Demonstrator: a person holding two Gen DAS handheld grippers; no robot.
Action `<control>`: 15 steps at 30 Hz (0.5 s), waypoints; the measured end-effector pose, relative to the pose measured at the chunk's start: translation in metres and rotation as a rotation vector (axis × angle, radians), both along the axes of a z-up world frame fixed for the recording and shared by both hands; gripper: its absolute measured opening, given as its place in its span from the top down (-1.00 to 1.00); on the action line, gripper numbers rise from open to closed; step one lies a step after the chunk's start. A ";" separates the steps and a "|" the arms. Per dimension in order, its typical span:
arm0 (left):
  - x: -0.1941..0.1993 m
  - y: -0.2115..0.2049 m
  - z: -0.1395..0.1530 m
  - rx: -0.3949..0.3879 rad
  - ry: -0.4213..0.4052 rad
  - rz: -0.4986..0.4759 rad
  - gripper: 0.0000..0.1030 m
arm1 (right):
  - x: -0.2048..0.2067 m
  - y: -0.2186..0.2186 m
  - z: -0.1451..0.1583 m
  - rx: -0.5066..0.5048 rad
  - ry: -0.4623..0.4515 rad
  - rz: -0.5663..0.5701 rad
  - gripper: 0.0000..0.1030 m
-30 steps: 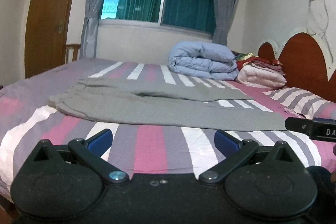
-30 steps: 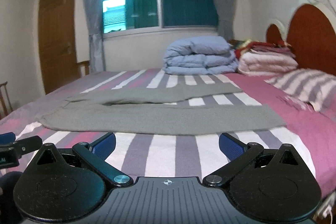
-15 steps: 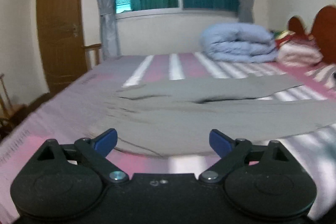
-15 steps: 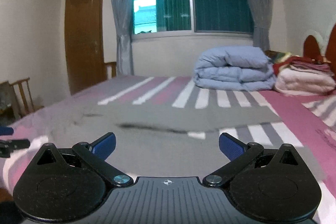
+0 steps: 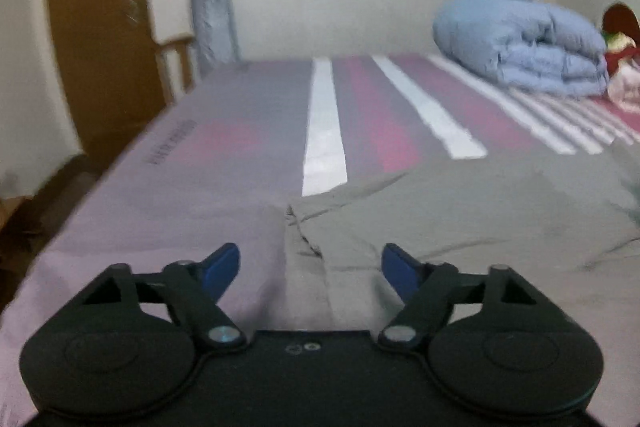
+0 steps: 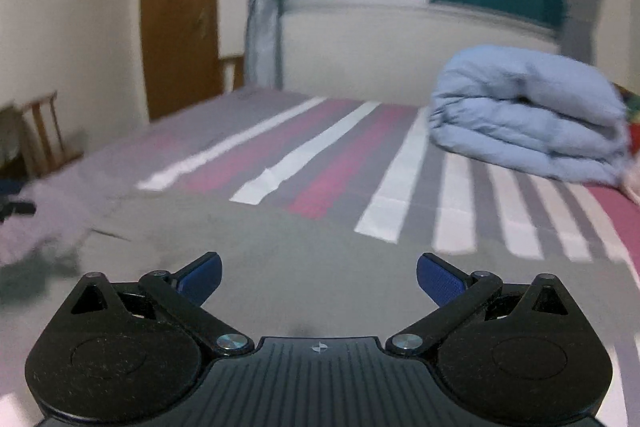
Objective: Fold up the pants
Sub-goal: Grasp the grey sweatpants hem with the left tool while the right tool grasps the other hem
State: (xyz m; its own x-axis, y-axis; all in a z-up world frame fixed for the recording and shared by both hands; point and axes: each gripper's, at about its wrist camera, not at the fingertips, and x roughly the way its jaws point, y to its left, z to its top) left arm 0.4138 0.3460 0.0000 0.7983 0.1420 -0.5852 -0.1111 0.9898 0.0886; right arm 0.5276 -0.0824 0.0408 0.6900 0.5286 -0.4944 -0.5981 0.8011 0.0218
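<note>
A: Grey cloth fills the foreground now. The pants (image 5: 460, 219) lie flat on the striped bedsheet (image 5: 324, 131), well short of the folded blue duvet (image 5: 520, 43), which sits at the far side of the bed. A second ago both cameras took in the whole garment from further along the bed, the legs stretched out towards the headboard side; now the end of the pants furthest from the duvet is right under the tools.

B: So both hands slid away from the duvet's side?

A: Yes, and the views are blurred with it. The left gripper (image 5: 310, 267) has come up to the bunched edge of the pants, probably the waistband, though the blur leaves that unsure. Its jaws were at their widest a second ago and are closing; the cloth's edge lies between the blue pads (image 5: 220, 263), but they do not press on it yet.

B: And the other one?

A: The right gripper (image 6: 318, 279) hangs over the pants (image 6: 280, 259), on the duvet's (image 6: 528, 115) side of the left one, jaws wide apart, nothing in them.

B: What does it mean for the fold?

A: My reading: scouting is over and the first pinch is starting. No fold is made yet.
</note>
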 end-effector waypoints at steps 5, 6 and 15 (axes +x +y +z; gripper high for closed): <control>0.071 0.033 -0.040 -0.064 0.071 -0.037 -0.19 | 0.075 0.041 -0.031 -0.056 0.019 0.076 -0.98; 0.081 0.034 -0.046 -0.075 0.076 -0.045 -0.18 | 0.086 0.048 -0.038 -0.068 0.022 0.101 -0.88; 0.124 0.048 -0.066 -0.145 0.165 -0.140 -0.23 | 0.142 0.086 -0.087 -0.205 0.115 0.262 -0.43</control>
State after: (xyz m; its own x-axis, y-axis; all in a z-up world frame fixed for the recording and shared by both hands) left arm 0.5382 0.3935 -0.0658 0.6966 -0.0580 -0.7151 0.0317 0.9982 -0.0501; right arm 0.6695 0.0034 -0.0464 0.4776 0.5623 -0.6751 -0.7871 0.6152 -0.0445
